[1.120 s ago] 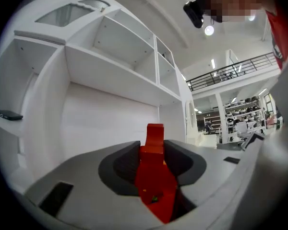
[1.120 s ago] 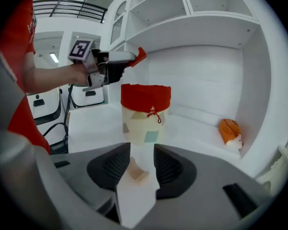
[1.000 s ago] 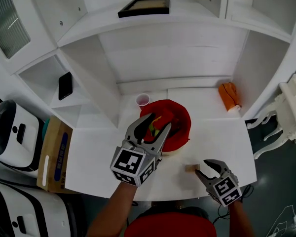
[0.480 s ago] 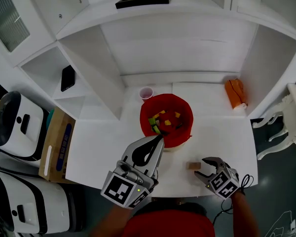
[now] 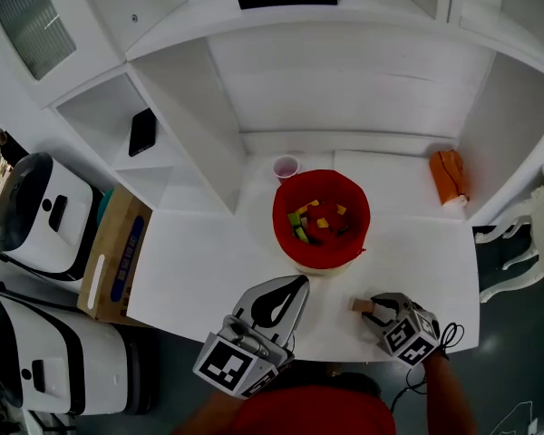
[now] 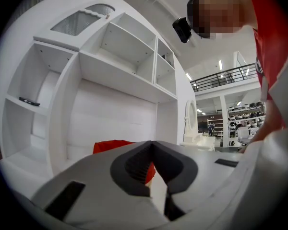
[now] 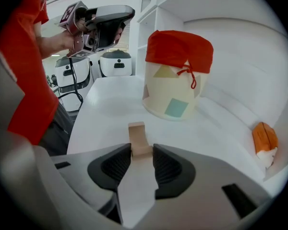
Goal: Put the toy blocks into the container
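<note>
The container is a cream bucket with a red cloth lining, standing mid-table with several coloured blocks inside. One plain wooden block lies on the white table to the front right. My right gripper is at it, jaws closing, and the block sits between the pads, touching both tips. The bucket stands beyond it. My left gripper is held above the table's front edge, shut and empty. In the left gripper view its tips meet in front of the red lining.
A small pink cup stands behind the bucket. An orange item lies at the back right by the shelf wall. A cardboard box and white machines stand left of the table. A black phone rests on a shelf.
My left gripper has drawn back from over the bucket to the table's front edge and shut. My right gripper has closed in on the wooden block.
</note>
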